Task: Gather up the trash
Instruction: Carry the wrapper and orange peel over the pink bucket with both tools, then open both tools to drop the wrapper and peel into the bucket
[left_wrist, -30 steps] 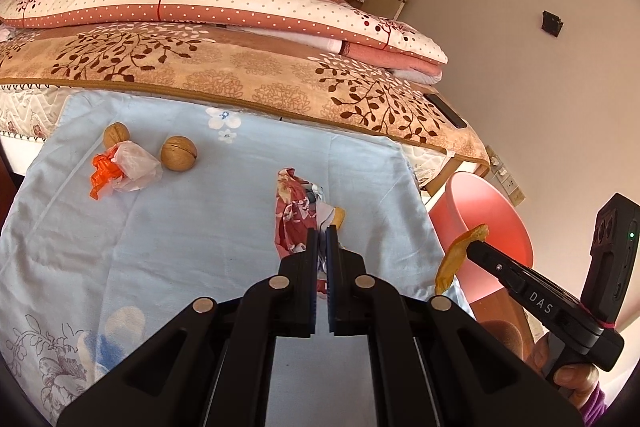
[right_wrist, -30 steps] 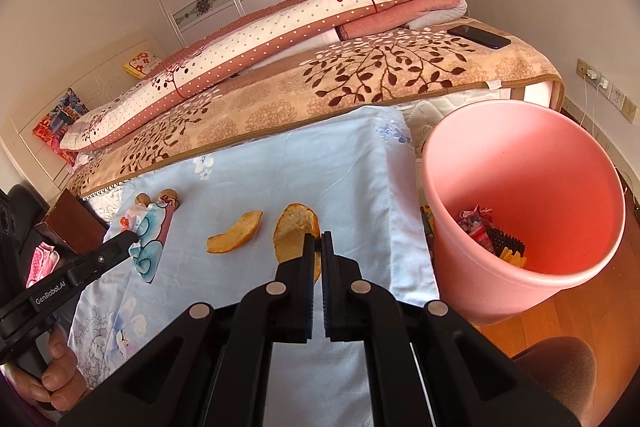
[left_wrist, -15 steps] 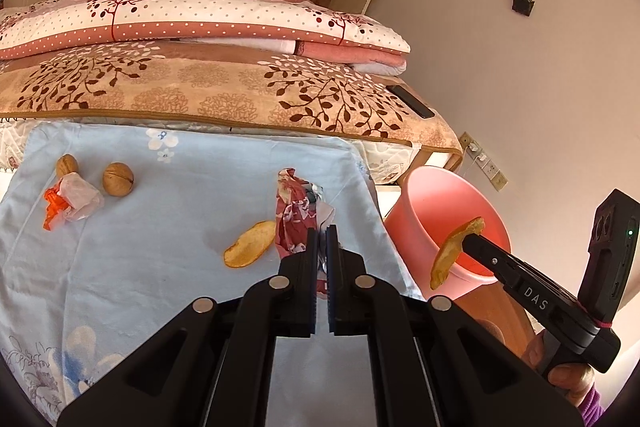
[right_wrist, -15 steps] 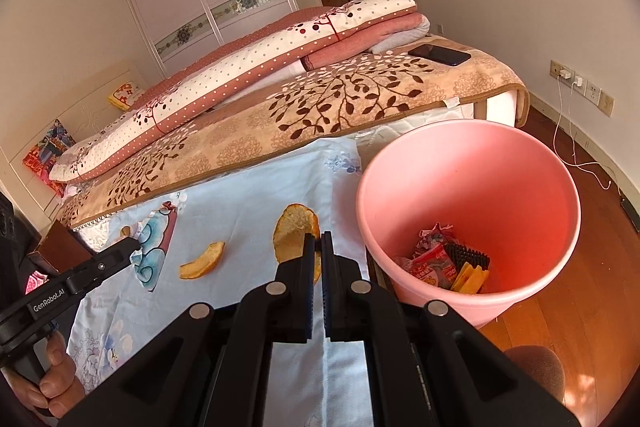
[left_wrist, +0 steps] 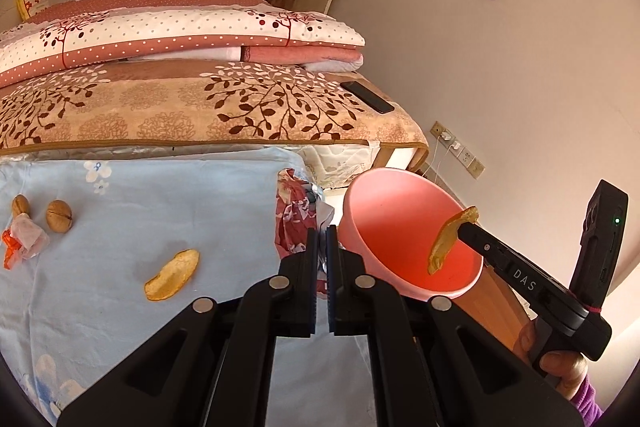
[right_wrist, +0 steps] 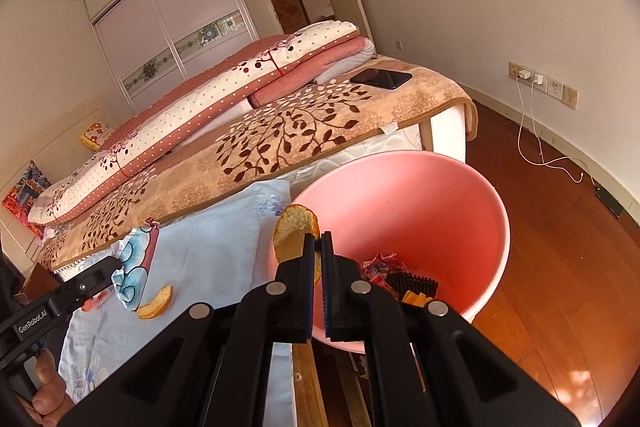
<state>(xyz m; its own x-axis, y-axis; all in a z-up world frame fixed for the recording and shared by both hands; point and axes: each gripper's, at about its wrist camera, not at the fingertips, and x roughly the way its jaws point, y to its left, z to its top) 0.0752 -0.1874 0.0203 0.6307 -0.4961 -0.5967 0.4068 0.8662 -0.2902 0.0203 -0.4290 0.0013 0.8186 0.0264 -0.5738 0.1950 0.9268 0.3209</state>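
My right gripper (right_wrist: 319,241) pinches an orange peel (right_wrist: 295,234) between nearly closed jaws and holds it over the near rim of the pink bin (right_wrist: 460,183), which stands on the wood floor (right_wrist: 568,259) beside the bed (right_wrist: 304,123). Seen from my left wrist, that peel (left_wrist: 450,241) hangs above the bin's open mouth (left_wrist: 384,203). Wrappers (right_wrist: 378,265) and a black comb-like piece (right_wrist: 412,282) lie at the bottom of the bin. My left gripper (left_wrist: 321,239) clamps a crumpled red-patterned wrapper (left_wrist: 294,217), its jaws almost together, above the right edge of the blue cloth (left_wrist: 168,211), close by the bin. On the cloth, a second peel (left_wrist: 173,275) lies left of my left gripper, and further left sit two walnuts (left_wrist: 59,214) just beside a white-and-orange scrap (left_wrist: 22,241), possibly plastic. A dark phone (right_wrist: 381,78) rests on the bed's leaf-print blanket (right_wrist: 280,131).
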